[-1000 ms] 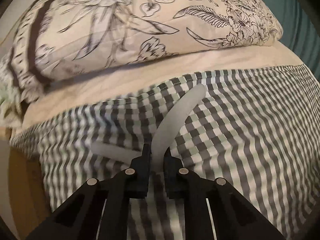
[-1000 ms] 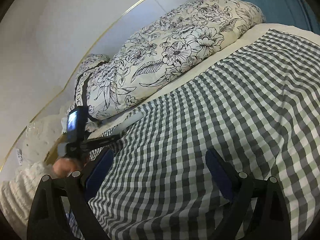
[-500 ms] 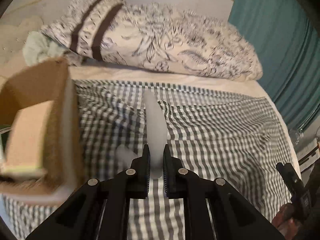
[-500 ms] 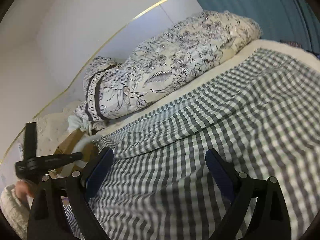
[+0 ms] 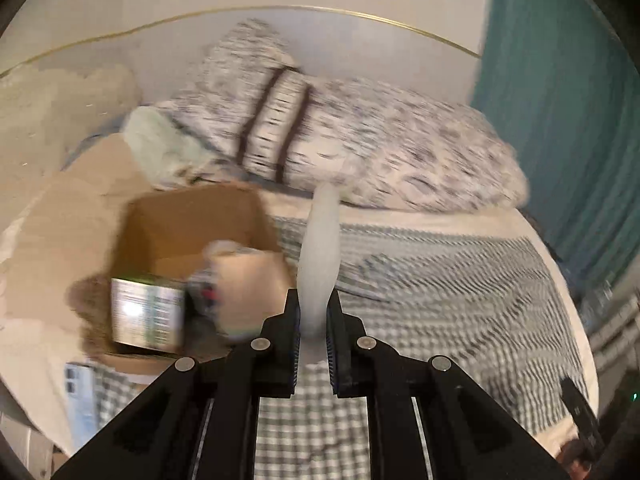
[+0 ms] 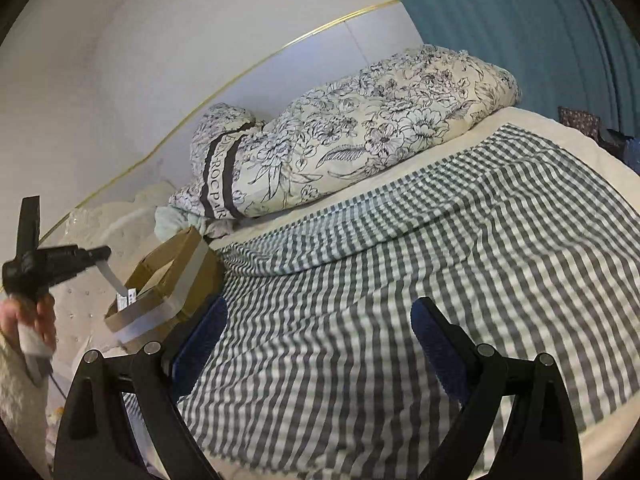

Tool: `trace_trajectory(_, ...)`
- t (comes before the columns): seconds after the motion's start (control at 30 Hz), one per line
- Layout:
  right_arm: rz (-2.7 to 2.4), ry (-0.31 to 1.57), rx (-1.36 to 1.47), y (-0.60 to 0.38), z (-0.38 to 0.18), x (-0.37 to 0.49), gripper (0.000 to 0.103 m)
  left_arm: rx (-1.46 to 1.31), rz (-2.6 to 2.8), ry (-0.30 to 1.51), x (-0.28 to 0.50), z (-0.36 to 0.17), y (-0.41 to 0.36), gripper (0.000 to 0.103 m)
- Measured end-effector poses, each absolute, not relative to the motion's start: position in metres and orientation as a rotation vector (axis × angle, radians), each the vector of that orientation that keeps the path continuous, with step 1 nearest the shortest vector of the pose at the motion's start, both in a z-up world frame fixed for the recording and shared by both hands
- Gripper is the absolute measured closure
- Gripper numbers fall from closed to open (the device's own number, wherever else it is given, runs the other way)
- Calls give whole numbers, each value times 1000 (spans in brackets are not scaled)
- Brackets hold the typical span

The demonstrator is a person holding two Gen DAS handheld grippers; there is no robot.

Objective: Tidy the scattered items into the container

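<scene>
White plastic, a flat blade-shaped piece (image 5: pixel 319 248) is sticking out forward from the left gripper (image 5: pixel 313 324), whose jaws are pinching its base. It is hanging above the bed (image 6: pixel 400 280), beside the open cardboard box (image 5: pixel 192 216) sitting at the bed's edge near the floral pillow (image 6: pixel 360 136). Jaws of the right gripper (image 6: pixel 316 336) are standing spread over the checked blanket (image 6: pixel 440 248).

Black linkage frame, silver pivot screws, blue finger pads (image 6: pixel 202 336); cream fuzzy sleeve (image 6: pixel 18 404).
</scene>
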State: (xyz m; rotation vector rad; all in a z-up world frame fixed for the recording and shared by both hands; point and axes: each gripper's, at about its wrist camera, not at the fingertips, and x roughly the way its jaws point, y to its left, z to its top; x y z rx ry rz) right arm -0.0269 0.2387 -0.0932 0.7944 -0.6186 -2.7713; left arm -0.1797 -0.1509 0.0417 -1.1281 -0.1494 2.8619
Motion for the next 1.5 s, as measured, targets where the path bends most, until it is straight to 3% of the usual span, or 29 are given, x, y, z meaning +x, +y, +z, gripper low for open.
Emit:
trace_trajectory(0.2,-2759,-576,824,225,-90,-25,9,-1216,2988,-205,-213,38,-207,91)
trace_trajectory(0.27,-2759,-560,824,221,-90,-25,9,-1219,3004,-297,-226,29,-225,78)
trace_trajectory(0.3,-2760,-552,824,220,-89,-25,9,-1233,2996,-315,-233,24,-230,47)
trace_trajectory(0.33,-2760,-551,825,219,-89,-25,9,-1248,2999,-304,-241,18,-233,5)
trace_trajectory(0.37,-2761,-553,825,220,-89,-25,9,-1259,3069,-267,-245,11,-235,0)
trace_trajectory(0.63,-2772,-587,900,222,-91,-35,6,-1091,3218,-61,-203,5,-221,0)
trace_trajectory(0.8,-2786,-486,867,190,-59,-55,1,-896,3294,22,-139,18,-190,0)
trace_trajectory(1.03,-2791,-191,949,90,-47,-107,0,-985,3237,-70,-103,-12,-153,0)
trace_trajectory(1.17,-2800,-179,971,73,-56,-103,0,-1040,3180,14,-105,-25,-140,0)
trace_trajectory(1.5,-2855,-158,996,74,-54,-105,0,-981,3154,31,-101,-18,-127,0)
